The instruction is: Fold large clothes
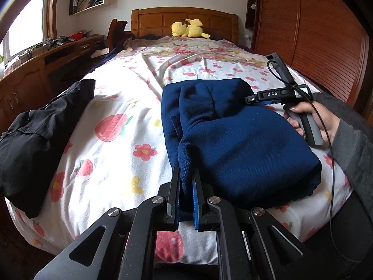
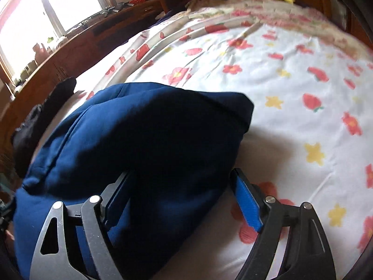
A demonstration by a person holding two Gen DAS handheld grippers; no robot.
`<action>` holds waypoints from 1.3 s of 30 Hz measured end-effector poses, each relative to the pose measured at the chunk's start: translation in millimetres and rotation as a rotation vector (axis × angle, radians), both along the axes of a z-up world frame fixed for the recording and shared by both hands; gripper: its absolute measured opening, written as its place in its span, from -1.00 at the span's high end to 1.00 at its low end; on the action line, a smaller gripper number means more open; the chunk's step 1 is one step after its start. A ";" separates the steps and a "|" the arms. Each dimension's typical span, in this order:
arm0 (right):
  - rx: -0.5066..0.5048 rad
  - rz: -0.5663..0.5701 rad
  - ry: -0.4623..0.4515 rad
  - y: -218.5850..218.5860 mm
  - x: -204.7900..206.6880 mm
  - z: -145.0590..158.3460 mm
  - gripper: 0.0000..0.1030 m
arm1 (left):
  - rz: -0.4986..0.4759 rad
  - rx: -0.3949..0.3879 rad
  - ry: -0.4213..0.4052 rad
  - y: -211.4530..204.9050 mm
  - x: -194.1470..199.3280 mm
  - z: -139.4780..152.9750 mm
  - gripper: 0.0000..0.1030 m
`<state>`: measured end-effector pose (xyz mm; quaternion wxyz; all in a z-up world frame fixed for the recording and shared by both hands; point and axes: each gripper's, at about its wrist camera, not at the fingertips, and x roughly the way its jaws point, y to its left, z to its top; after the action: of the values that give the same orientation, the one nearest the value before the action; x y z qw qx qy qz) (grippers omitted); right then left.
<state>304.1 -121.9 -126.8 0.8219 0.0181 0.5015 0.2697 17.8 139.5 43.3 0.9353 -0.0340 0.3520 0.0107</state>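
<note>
Left wrist view alone shows left tongs (image 1: 185, 182) pinching navy garment (image 1: 233, 140); right tongs (image 2: 184, 198) gape.

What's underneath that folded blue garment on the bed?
The blue garment lies on the flowered bedsheet, which shows all around it. Whether anything else sits beneath the bundle cannot be seen; the cloth covers that patch completely.

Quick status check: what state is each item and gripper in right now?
Blue garment: folded into a bundle on the bed.
Black garment: crumpled, unfolded, by the bed's edge.
Left gripper: shut on the blue garment's near edge.
Right gripper: open, jaws straddling the blue garment.
</note>
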 end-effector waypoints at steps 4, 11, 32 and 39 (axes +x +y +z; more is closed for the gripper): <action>0.036 -0.002 0.005 -4.1 -0.4 -5.0 -0.61 | 0.021 0.012 -0.001 1.0 -6.7 7.6 0.73; 0.024 -0.009 -0.028 -2.7 -5.3 -6.0 -0.61 | 0.035 0.001 0.022 7.5 -32.3 10.3 0.28; 0.051 -0.009 -0.013 -5.9 -0.4 -9.4 -0.61 | 0.027 -0.004 0.102 -2.1 0.8 -21.5 0.20; 0.070 0.011 -0.009 -5.5 -1.3 -8.1 -0.40 | 0.024 -0.005 0.108 -4.2 2.6 -25.9 0.19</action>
<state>302.8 -127.3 -134.9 0.8216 0.0429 0.4880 0.2916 20.4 135.4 17.5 0.9147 -0.0399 0.4015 0.0226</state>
